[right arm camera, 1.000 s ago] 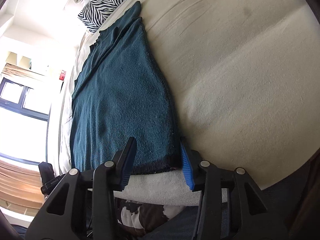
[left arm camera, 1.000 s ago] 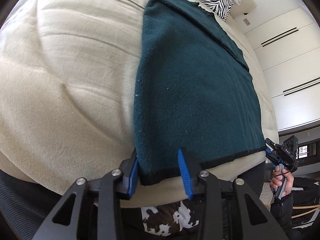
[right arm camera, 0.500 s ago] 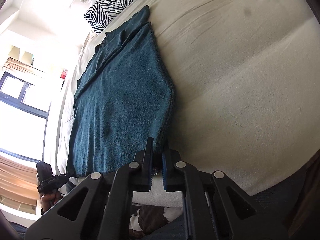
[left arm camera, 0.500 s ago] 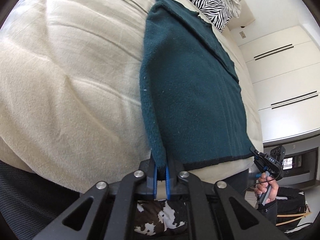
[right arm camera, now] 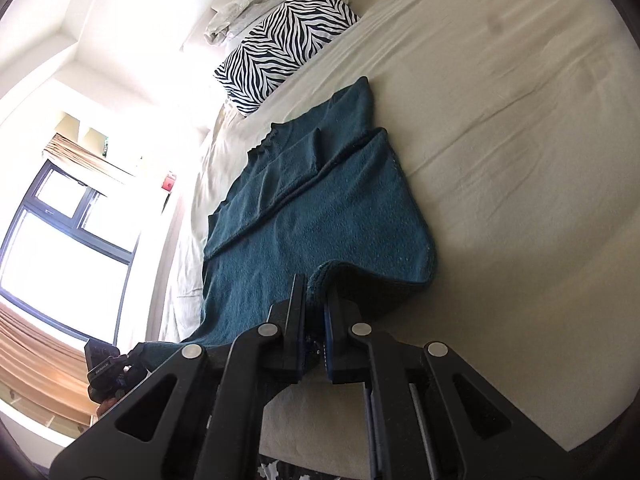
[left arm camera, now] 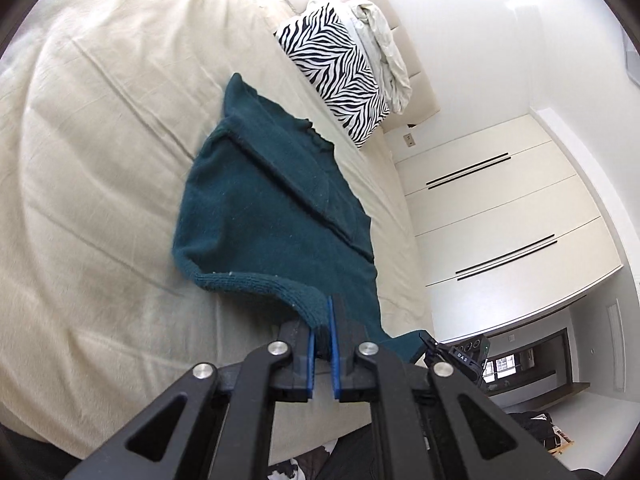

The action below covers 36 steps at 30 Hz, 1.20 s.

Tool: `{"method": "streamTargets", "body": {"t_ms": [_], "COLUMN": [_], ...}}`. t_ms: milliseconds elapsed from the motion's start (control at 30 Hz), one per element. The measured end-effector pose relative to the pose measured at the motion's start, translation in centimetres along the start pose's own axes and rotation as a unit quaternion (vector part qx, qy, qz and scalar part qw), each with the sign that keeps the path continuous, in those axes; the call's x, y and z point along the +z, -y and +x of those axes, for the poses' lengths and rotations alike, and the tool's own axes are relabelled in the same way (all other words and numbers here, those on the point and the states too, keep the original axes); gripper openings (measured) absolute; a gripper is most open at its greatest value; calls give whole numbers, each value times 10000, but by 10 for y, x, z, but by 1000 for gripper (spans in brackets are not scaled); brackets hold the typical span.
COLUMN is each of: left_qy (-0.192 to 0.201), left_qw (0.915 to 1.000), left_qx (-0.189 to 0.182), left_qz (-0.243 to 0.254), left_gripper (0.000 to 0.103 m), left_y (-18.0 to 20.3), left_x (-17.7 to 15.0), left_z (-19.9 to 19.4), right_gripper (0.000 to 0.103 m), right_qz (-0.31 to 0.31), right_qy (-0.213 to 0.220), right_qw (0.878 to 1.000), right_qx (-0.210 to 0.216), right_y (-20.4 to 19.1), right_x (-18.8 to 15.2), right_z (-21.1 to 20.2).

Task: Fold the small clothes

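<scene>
A dark teal knitted garment [left arm camera: 272, 204] lies lengthwise on a cream bed [left arm camera: 96, 168], its near hem raised off the sheet. My left gripper [left arm camera: 322, 320] is shut on the hem's left corner, which curls up from the bed into the blue pads. In the right wrist view the same teal garment [right arm camera: 320, 216] shows its right hem corner pinched in my right gripper [right arm camera: 315, 300], also shut. The right gripper [left arm camera: 430, 346] appears at the hem's far corner in the left wrist view, and the left gripper [right arm camera: 134, 360] shows low left in the right wrist view.
A zebra-striped pillow [left arm camera: 336, 84] and crumpled pale bedding [left arm camera: 384, 52] lie at the bed's head. White wardrobe doors [left arm camera: 496, 208] stand beyond one side of the bed, a bright window [right arm camera: 60, 240] beyond the other. The cream bed [right arm camera: 520, 140] stretches wide beside the garment.
Both grippers closed on the near hem corners, then rose and lifted the hem off the bed. The garment's front part now hangs raised and curled towards the pillow end.
</scene>
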<state>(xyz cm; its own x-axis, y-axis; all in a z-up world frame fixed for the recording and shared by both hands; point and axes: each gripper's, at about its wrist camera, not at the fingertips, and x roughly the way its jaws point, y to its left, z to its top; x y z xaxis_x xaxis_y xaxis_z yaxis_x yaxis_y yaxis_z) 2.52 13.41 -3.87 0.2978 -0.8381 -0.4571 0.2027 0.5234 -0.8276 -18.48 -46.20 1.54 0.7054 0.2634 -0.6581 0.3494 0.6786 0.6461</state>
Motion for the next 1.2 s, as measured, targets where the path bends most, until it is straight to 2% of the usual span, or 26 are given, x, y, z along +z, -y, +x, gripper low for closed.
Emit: {"method": "streamTargets", "body": {"t_ms": [200, 400, 600, 733, 900, 1067, 1133, 1167, 1200], "left_qy": [255, 416, 586, 586, 593, 541, 540, 522, 551], "left_qw": [9996, 9990, 9979, 9974, 9960, 9942, 9924, 9919, 9911], "left_qx": [-85, -155, 29, 229, 490, 839, 1037, 1075, 1121], "left_qz": [107, -20, -271, -352, -454, -393, -396, -423, -454], "left_gripper": [6, 6, 6, 6, 6, 7, 12, 26, 41], "left_y": [11, 9, -15, -34, -54, -67, -72, -75, -77], "left_x": [47, 101, 166, 204, 236, 257, 263, 265, 265], "left_z": [23, 53, 86, 114, 145, 168, 178, 183, 184], "right_gripper": [6, 6, 6, 6, 6, 6, 8, 10, 18], "right_qz": [-390, -438, -434, -460, -609, -404, -309, -282, -279], "right_qy": [213, 418, 543, 474, 421, 384, 292, 207, 116], "right_qw": [9988, 9976, 9952, 9936, 9901, 9896, 9898, 9893, 9888], "right_qx": [-215, -339, -692, -919, -1189, -1329, -1362, -1418, -1459], "right_y": [-26, -36, -33, -25, -25, -13, -5, -1, 2], "right_x": [51, 112, 169, 202, 233, 259, 265, 267, 268], "right_z": [28, 65, 117, 160, 209, 246, 263, 272, 280]}}
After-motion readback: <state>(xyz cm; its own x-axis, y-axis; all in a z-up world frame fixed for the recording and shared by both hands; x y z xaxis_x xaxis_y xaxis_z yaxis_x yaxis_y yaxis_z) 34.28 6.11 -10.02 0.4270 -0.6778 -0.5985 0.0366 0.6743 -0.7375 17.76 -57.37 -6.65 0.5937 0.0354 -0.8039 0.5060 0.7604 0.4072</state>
